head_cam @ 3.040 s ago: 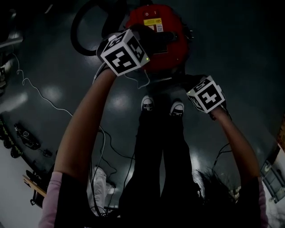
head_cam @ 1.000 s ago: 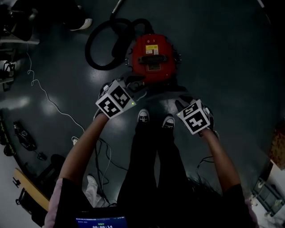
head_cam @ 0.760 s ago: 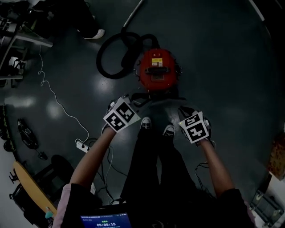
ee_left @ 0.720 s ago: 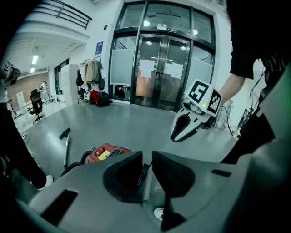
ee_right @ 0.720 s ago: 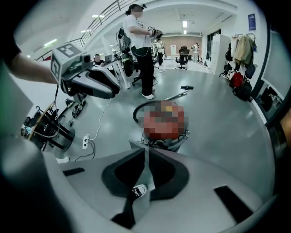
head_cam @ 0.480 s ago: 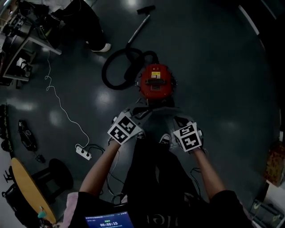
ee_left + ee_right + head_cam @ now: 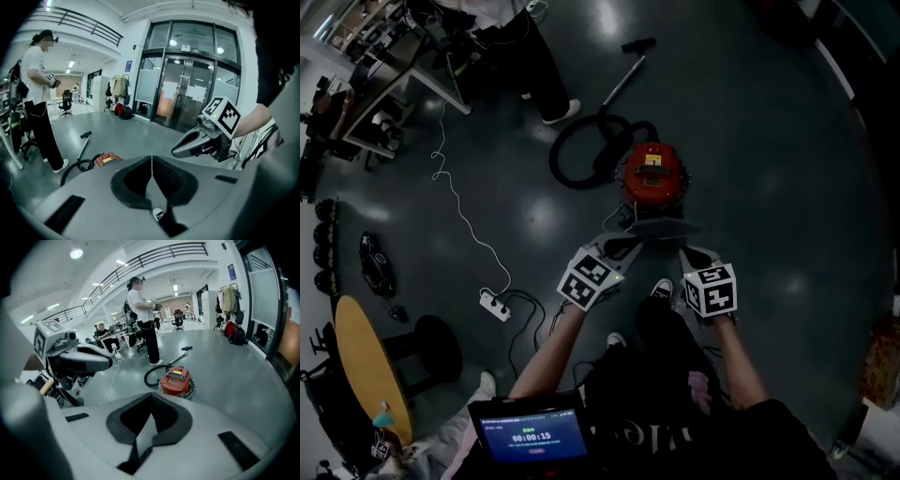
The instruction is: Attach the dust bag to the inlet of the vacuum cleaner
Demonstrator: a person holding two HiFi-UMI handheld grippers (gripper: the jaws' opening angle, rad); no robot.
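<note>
Held out in front of a standing person, over dark trousers and a white-capped shoe [image 7: 661, 289]: left gripper [image 7: 151, 160] with black pads pressed together at the tips, nothing between them. Right gripper [image 7: 151, 395] likewise closed and empty, level with the left and just beside it. Both aimed outward across the hall, not down at the work, a carrying or resting pose rather than a reach.

On the dark polished floor just beyond the feet, a pale grey flat shape [image 7: 661, 227], touching or nearly touching the red drum vacuum cleaner [image 7: 653, 174]; too dim to say whether this is the dust bag. No bag in either grip, and no inlet made out on the side facing the camera.

Behind the drum, a black ribbed hose [image 7: 574, 161] coiled in a loop, running on to a slim grey wand with floor head [image 7: 628, 67], laid flat, out of the way. To the left, a white power strip [image 7: 495, 303] on a long white cord.

Farthest back, a bystander in white top and black trousers [image 7: 534, 66] beside desks, well apart from the vacuum.

Attachment judged not under way; bending down to the drum needed first.
</note>
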